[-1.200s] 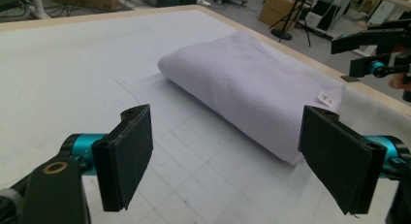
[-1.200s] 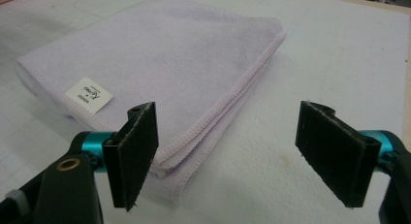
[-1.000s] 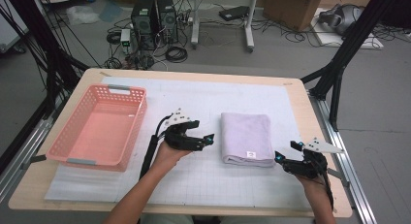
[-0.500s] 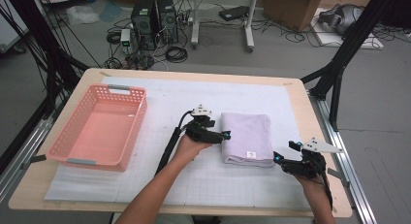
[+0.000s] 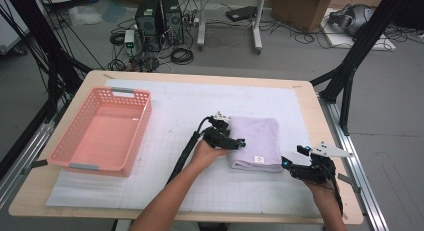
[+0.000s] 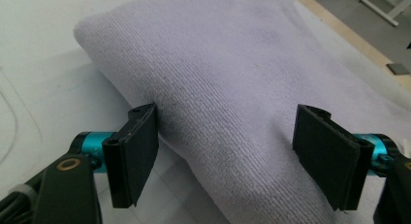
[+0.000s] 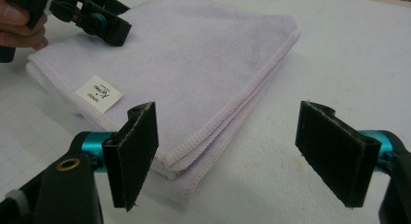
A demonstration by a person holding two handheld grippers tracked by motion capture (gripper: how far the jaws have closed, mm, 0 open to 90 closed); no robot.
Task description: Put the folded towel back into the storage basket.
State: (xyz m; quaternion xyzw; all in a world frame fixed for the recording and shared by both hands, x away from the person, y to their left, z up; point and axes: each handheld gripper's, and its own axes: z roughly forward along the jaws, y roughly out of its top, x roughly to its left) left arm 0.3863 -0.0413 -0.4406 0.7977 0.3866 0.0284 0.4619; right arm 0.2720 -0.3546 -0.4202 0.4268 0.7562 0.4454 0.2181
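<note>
While the left tongs (image 5: pixel 239 142) reach the towel (image 5: pixel 260 136), the right tongs (image 5: pixel 290 163) wait apart. Left view: open jaws, just closing, straddle its folded edge (image 6: pixel 242 112). Right view: jaws open before its corner (image 7: pixel 194 88). A shallow bite may lift just one layer, unfolding it.

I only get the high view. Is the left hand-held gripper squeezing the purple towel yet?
Observer: Not yet. In the left gripper view, the left hand-held gripper has its jaws wide apart around the towel's rounded folded edge. They have just been closing a little.
Operator: And the other one?
Observer: The right hand-held gripper has open jaws and grips nothing. It points at the towel's corner.
Operator: Is that corner thick?
Observer: Several stacked layers with stitched hems show there.
</note>
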